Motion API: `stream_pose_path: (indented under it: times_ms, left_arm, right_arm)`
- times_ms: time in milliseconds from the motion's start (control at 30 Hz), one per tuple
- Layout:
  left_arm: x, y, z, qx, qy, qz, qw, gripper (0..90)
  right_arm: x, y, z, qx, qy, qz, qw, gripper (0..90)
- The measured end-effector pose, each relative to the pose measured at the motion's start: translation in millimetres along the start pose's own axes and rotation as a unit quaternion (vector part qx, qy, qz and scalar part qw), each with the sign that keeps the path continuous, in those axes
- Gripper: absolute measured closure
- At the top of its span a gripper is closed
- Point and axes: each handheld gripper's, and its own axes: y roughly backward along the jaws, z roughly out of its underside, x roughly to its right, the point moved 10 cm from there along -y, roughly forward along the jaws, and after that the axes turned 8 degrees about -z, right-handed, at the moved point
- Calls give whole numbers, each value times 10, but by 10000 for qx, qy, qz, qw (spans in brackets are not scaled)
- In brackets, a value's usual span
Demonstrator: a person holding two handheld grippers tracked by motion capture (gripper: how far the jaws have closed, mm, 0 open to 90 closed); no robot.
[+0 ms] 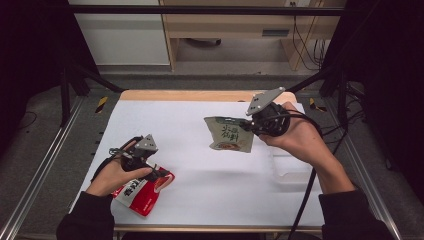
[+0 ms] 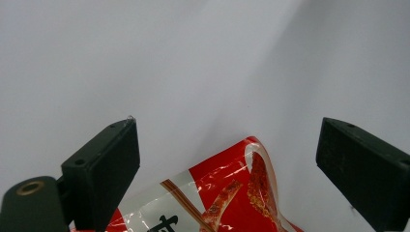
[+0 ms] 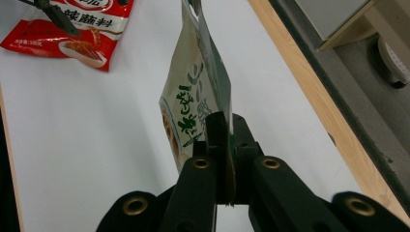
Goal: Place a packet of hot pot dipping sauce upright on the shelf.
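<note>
Left gripper [image 1: 152,170] hovers with fingers [image 2: 104,166] spread wide over the red packet [image 1: 142,192], gripping nothing; closing off-centre could just shove it along the table [image 1: 200,165]. To that packet's right, the right gripper [image 1: 250,125] pinches a pale green-lettered pouch [image 1: 230,135] by its edge, aloft — it could slip free.

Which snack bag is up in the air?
The green packet, pinched in the right hand-held gripper above the table. The red packet lies flat.
</note>
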Motion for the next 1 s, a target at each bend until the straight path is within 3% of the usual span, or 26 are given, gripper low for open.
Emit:
stream_pose_path:
  times_ms: [400, 1000]
  left_arm:
    - [-46, 17, 36, 13, 65, -6, 10000, 82]
    - [-78, 8, 83, 2, 189, 0, 9998, 69]
  right_arm:
    - [172, 285, 68, 28, -60, 259, 9996, 900]
    - [510, 627, 317, 40, -421, 672, 9968, 900]
